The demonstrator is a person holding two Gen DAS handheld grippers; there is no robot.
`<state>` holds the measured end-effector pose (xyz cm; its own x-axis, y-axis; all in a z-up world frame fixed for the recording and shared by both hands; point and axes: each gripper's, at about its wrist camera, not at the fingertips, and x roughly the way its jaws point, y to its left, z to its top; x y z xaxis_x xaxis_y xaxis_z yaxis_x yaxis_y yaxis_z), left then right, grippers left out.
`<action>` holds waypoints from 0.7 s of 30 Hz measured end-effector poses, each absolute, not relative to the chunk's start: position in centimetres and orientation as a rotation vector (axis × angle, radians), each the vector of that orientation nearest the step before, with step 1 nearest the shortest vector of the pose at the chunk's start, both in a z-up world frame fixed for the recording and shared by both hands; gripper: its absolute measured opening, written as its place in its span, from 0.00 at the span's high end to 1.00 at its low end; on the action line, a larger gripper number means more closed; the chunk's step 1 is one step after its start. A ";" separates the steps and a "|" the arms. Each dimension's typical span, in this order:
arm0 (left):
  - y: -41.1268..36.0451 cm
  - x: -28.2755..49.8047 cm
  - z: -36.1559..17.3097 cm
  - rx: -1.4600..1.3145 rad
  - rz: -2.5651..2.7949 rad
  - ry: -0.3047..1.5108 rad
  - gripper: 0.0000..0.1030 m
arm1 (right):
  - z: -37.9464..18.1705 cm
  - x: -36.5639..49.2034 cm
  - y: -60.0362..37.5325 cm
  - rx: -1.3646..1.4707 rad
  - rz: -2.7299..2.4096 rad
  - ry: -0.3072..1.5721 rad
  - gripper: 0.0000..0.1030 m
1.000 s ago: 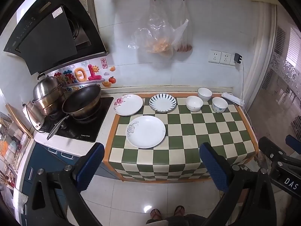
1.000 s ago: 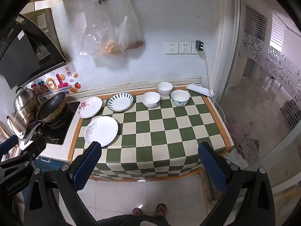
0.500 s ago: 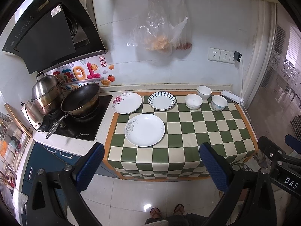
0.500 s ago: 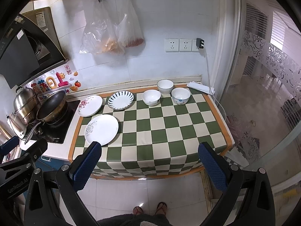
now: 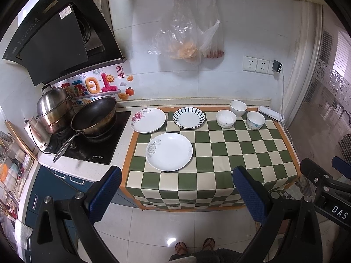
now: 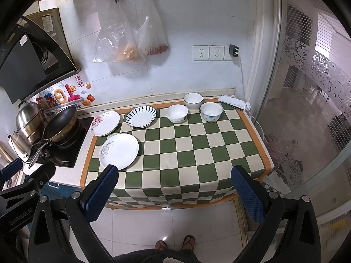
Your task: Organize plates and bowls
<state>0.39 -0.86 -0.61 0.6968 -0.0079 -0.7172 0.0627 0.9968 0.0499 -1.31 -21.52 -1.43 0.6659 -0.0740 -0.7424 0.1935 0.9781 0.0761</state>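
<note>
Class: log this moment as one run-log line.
left gripper: open, empty | right gripper: open, empty | plates, bowls on checkered mat: untouched

Three plates: one plain (image 5: 169, 151), one floral (image 5: 148, 120), one striped (image 5: 189, 118). Three bowls (image 5: 226, 118) (image 5: 238, 107) (image 5: 255, 120). Two hanging bags (image 5: 184, 41) (image 5: 214, 37). One wok (image 5: 94, 116), one steamer pot (image 5: 53, 109).

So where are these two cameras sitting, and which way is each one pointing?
Left wrist view: on the left tool, held back above the floor, facing the checkered counter and stove; its blue fingers, the right tool and the person's sandalled feet show.
Right wrist view: on the right tool, same direction, further right; its fingers, the left tool and feet show.
Shared: three plates, three bowls, hanging bags.
</note>
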 end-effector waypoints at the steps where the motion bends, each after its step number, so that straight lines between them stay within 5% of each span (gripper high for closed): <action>1: -0.8 0.3 -0.6 0.073 -0.041 0.799 0.00 | -1.3 -1.3 -21.5 0.153 -0.153 0.829 0.00; 21: -0.2 0.9 -0.7 0.069 -0.044 0.797 0.00 | -1.0 -0.8 -20.9 0.153 -0.155 0.831 0.00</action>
